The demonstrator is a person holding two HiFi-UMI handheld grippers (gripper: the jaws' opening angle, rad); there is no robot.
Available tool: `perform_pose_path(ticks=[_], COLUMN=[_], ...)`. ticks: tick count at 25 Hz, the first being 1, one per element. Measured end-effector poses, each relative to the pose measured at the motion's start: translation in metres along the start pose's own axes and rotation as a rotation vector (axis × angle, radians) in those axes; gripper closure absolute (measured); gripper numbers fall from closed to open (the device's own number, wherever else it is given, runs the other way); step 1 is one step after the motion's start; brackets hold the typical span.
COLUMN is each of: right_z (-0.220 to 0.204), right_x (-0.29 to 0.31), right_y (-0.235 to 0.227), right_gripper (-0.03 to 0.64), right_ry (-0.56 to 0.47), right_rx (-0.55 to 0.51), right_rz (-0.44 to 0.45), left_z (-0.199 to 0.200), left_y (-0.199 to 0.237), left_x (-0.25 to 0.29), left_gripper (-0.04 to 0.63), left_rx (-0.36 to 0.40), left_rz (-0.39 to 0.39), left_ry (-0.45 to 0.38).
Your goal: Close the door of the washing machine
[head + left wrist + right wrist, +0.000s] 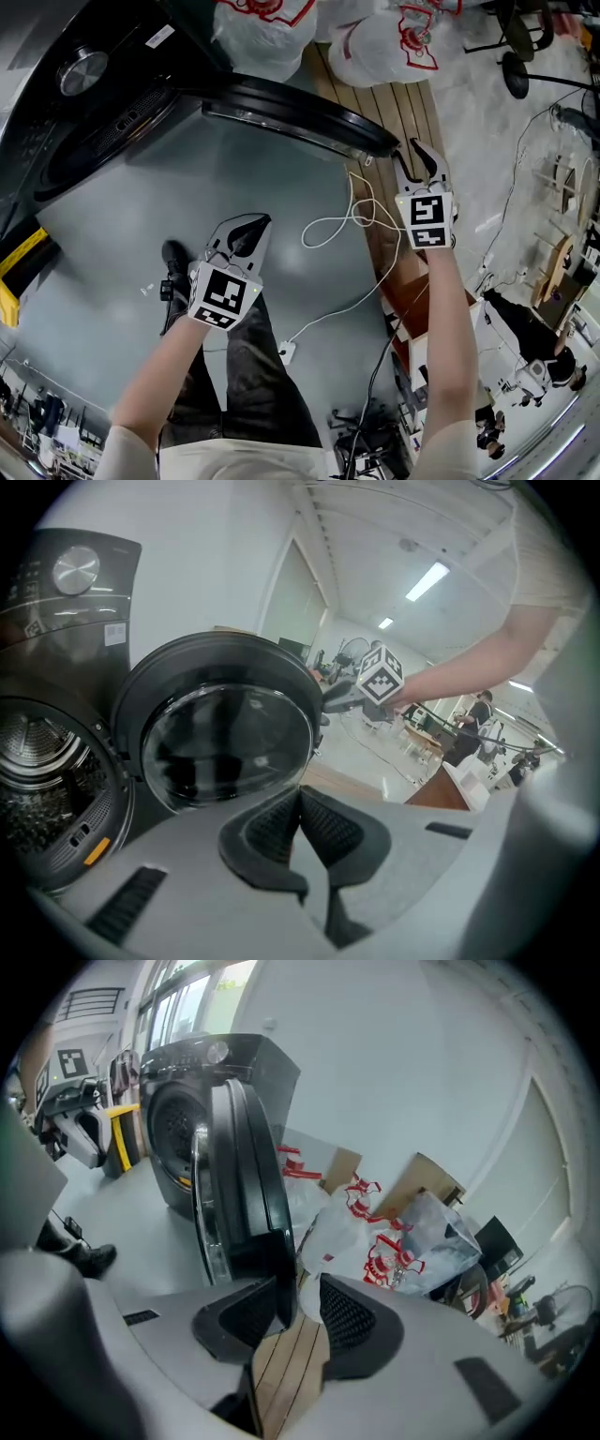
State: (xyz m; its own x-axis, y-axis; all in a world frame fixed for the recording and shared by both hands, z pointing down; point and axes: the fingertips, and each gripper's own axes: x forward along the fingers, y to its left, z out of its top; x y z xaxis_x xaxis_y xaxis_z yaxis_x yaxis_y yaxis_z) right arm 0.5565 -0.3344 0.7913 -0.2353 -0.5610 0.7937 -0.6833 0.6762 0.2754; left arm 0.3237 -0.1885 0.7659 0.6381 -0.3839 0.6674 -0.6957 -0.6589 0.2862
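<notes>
At the washer [66, 56], door [300, 108] stood open, drum [37, 761] exposed, right hand-held gripper [412, 156] parted across door rim, left hand-held gripper [253, 230] closed, empty.

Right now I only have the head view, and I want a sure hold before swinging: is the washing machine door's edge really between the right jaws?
Observer: Yes; the right gripper view shows the edge of the door in the gap of the right gripper, jaws apart, not clamped.
Operator: And the left jaws?
Observer: The left gripper is shut on nothing, its own view shows.
Operator: Anything hanging from the drum?
Observer: The left gripper view shows no laundry over the visible part of the drum rim.
</notes>
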Motion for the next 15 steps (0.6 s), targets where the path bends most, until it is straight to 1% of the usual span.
perform_pose_path(ticks=[3,6,10,15], right_z=[0.002,0.000,-0.003,-0.004], right_x=[0.006,0.009,0.010,0.003], right_y=[0.005,0.014,0.018,0.033], right_gripper=[0.459,0.486,0.486,0.488], right_ry=[0.022,0.041,0.033,0.047], right_rx=[-0.080,-0.123,-0.107,-0.076], right_rz=[0.029,0.034,0.019,0.020], left_z=[-0.003,-0.012,-0.030,-0.042], left_y=[0.004,0.009,0.013,0.018], left_x=[-0.002,-0.006,-0.009,-0.025], left_gripper=[0.586,0.586,0.586,0.586], left_rx=[-0.016,-0.027,-0.043,-0.052], left_rz=[0.009,0.015,0.026,0.040], left_ry=[-0.007,0.000,0.018,0.016])
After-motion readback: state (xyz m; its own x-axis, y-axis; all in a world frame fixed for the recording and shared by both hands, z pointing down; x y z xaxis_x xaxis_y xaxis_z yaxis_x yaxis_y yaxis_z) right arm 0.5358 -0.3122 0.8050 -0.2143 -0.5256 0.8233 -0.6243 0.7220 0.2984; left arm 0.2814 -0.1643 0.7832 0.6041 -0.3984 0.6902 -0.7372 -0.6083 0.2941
